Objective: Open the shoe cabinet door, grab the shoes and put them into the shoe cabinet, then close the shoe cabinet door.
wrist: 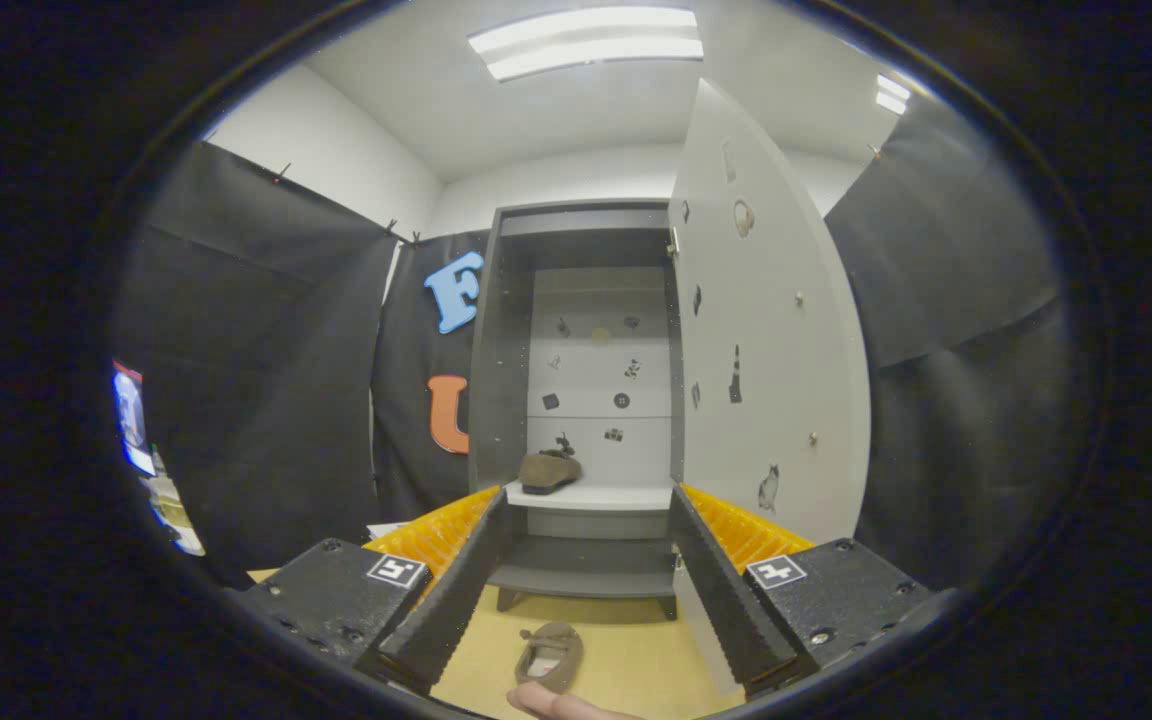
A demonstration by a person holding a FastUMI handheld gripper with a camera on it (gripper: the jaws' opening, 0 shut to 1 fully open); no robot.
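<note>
Brown and soft-looking, the slipper (548,655) lies on the pale wooden floor (636,640) between the two fingers of the gripper (586,540), near their base, sole down with its opening facing up and its toe toward the cabinet (576,380). The gripper is released: its fingers stand wide apart and press on nothing. A fingertip of a hand (546,703) shows just behind the slipper's heel. Beyond the fingers, the cabinet stands with its door (771,350) swung fully open to the right. A second slipper (548,470), the same brown, rests on the left part of the white shelf (616,495) inside; the space beside it on that shelf is free, and a darker lower shelf (586,575) sits below it.

Handling, as judged from shape and fabric: the slipper is probably light, pliable and slightly fuzzy, so it should not slip easily but will fold if pinched at the toe alone. A sound hold would be across the heel collar or the side wall at the opening, one finger inside and one outside, or across the midfoot over the sole, where the body is stiffest. It is not fragile; moderate closing force should do. Carried by the rim, the toe may droop, which matters when clearing the shelf's front edge.
</note>
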